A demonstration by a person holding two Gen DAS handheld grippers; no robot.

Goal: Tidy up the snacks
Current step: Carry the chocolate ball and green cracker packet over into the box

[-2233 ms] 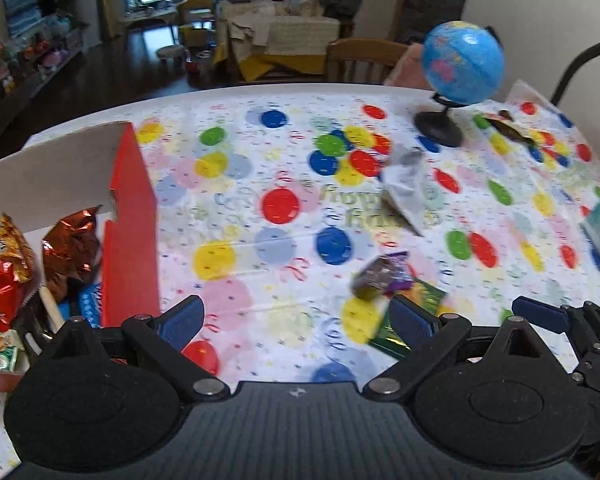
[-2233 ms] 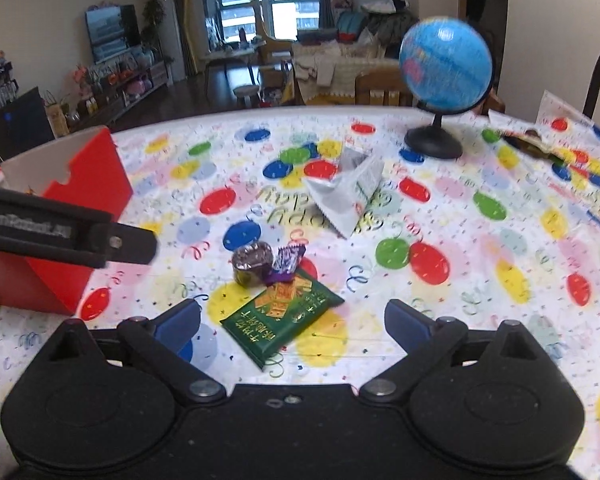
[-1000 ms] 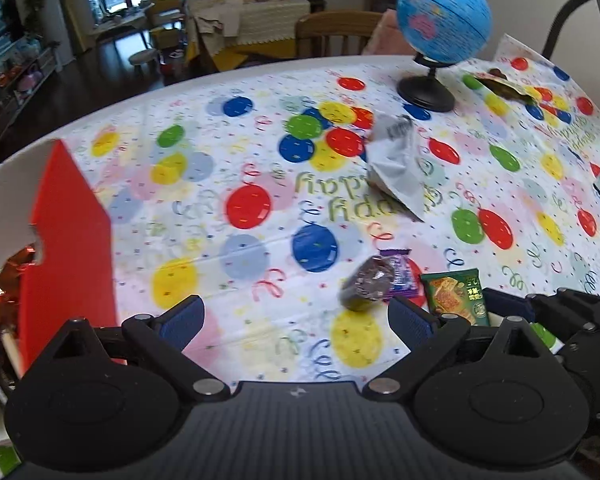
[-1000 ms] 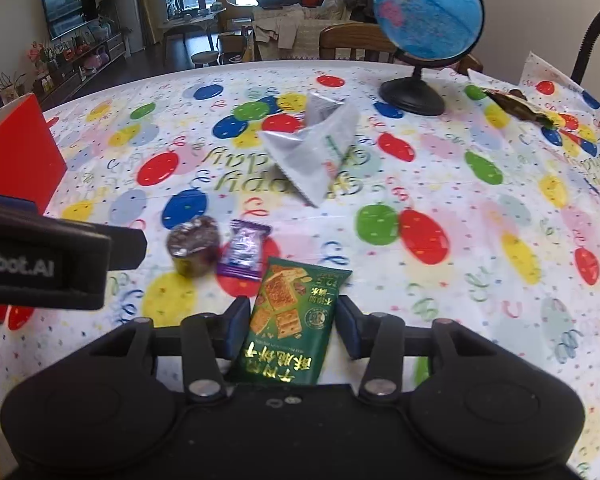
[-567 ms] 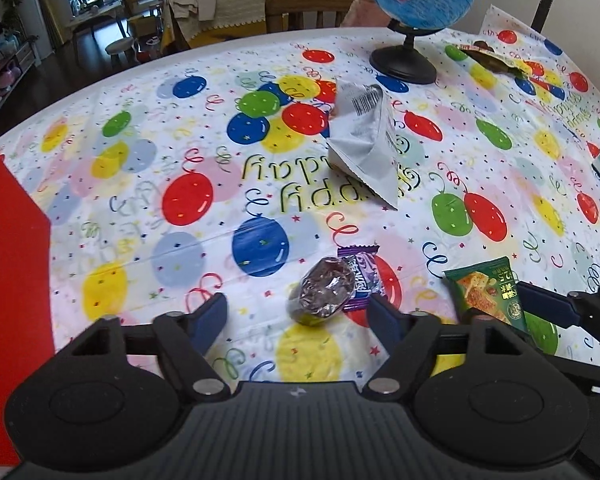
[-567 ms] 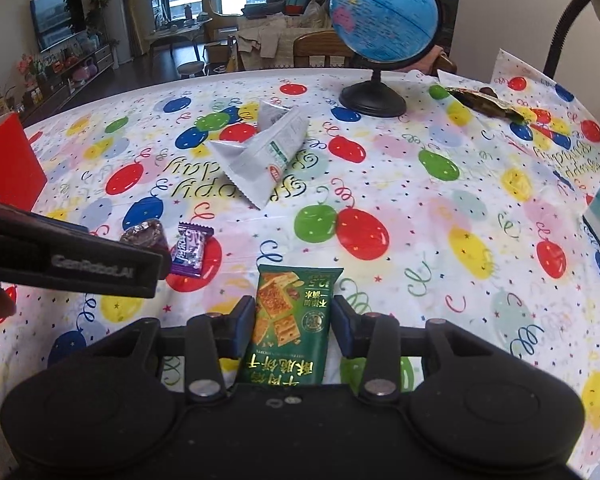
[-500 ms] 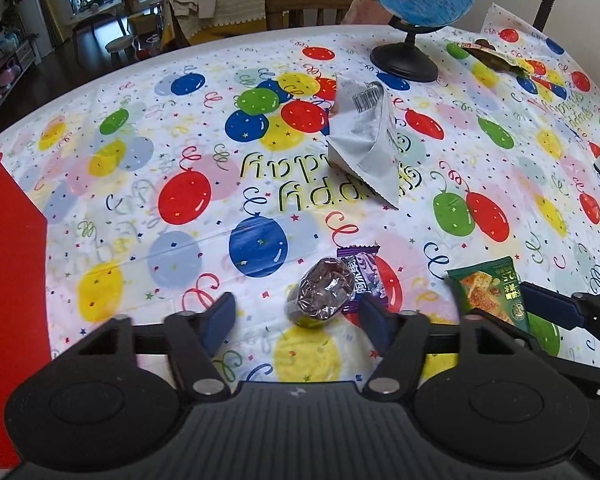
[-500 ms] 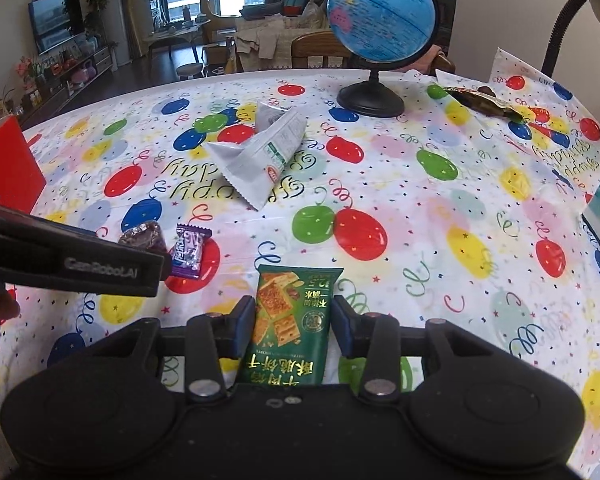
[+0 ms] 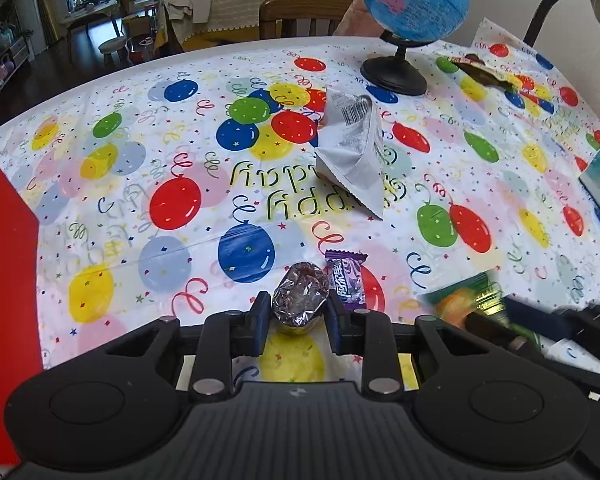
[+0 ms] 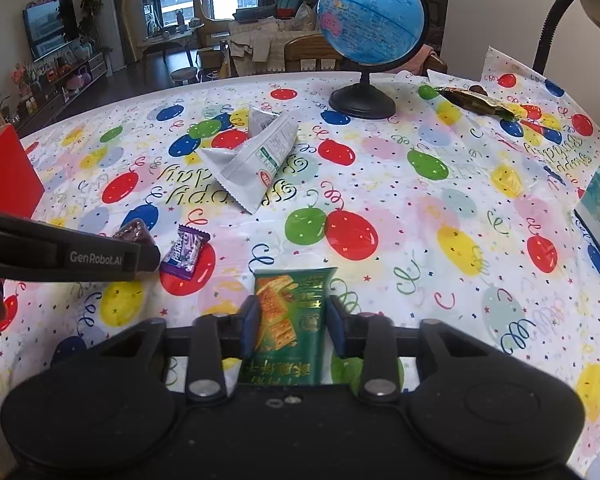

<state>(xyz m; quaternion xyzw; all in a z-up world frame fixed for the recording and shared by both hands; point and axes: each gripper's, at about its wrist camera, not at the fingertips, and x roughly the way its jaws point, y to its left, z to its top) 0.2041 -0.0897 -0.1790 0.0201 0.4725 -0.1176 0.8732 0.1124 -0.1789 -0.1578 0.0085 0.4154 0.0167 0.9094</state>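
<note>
Both tools were closing: the left tool (image 9: 296,320) pinched the light, crinkly foil-wrapped snack (image 9: 300,300) across its middle at 6 o'clock on the surface (image 9: 480,152), and the right tool (image 10: 290,328) squeezed the floppy, probably slippery green cracker packet (image 10: 290,320) by its sides.

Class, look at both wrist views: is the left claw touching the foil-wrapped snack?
Touching. In the left wrist view the closing left claw has both blue fingers pressed against the sides of the foil-wrapped snack, with no gap showing.

Black left gripper (image 9: 296,322), blue jaws, silver screws
</note>
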